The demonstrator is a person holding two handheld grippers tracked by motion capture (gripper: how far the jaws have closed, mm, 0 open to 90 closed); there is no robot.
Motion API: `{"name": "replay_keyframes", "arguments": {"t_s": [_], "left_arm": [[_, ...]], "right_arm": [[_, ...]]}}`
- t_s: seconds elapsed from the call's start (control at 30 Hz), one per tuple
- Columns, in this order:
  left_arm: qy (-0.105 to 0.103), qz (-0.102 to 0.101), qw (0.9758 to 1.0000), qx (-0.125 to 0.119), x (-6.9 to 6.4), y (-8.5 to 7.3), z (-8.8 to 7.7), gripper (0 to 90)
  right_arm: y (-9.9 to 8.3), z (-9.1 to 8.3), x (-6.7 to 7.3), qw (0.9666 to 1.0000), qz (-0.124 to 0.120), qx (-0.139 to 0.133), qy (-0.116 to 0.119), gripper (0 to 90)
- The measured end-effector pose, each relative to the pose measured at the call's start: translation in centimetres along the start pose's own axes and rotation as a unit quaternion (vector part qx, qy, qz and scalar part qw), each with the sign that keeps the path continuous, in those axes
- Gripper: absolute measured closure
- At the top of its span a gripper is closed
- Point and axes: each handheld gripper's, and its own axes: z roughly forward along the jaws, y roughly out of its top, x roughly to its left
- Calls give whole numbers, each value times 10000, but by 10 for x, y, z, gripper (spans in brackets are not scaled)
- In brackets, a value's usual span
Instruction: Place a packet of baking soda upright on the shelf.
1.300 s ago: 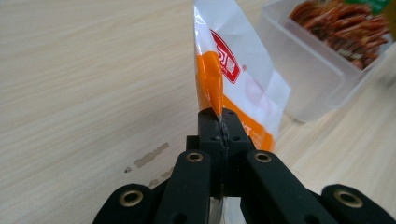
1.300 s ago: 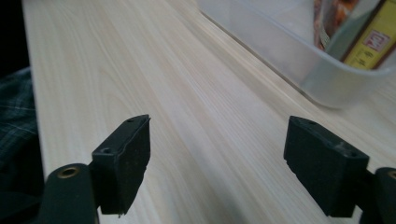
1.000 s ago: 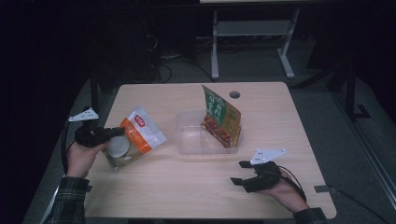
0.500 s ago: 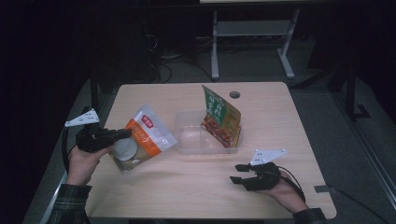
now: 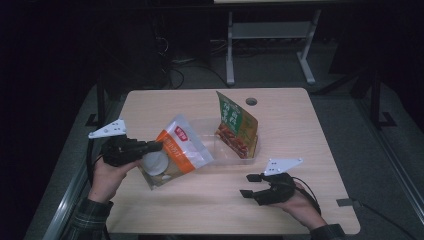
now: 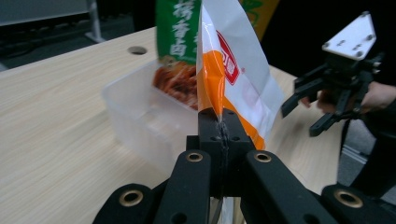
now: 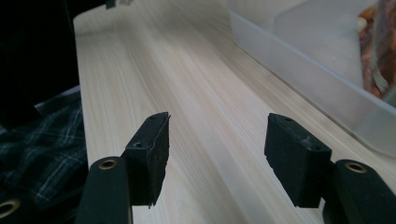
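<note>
High view: left gripper (image 5: 150,148) has its fingers clamped on the edge of the orange-white pouch (image 5: 175,152), held tilted off the table (image 5: 300,130), just left of the clear tub (image 5: 227,150). The green pouch (image 5: 236,124) stands in the tub. Right gripper (image 5: 248,185) is low over the table, well apart.

Left gripper view: fingers pinch the pouch seam, tub just behind.

Right gripper view: fingers (image 7: 149,154) apart, just been opening, nothing between them, tub wall ahead.

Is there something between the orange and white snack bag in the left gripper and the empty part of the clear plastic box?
Nothing visible. The orange and white snack bag hangs beside the clear plastic box; the green bag stands at its far end.
</note>
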Motion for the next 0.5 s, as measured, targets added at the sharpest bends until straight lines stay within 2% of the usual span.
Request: {"name": "replay_keyframes", "arguments": {"t_s": [0.3, 0.5], "left_arm": [[-309, 14, 9995, -4, -16, 0, 22, 899], [-423, 85, 9991, 30, -27, 0, 35, 899]], "right_arm": [[19, 20, 10, 9993, -202, -191, 258, 397], [35, 30, 18, 9968, -308, -532, 518, 403]]}}
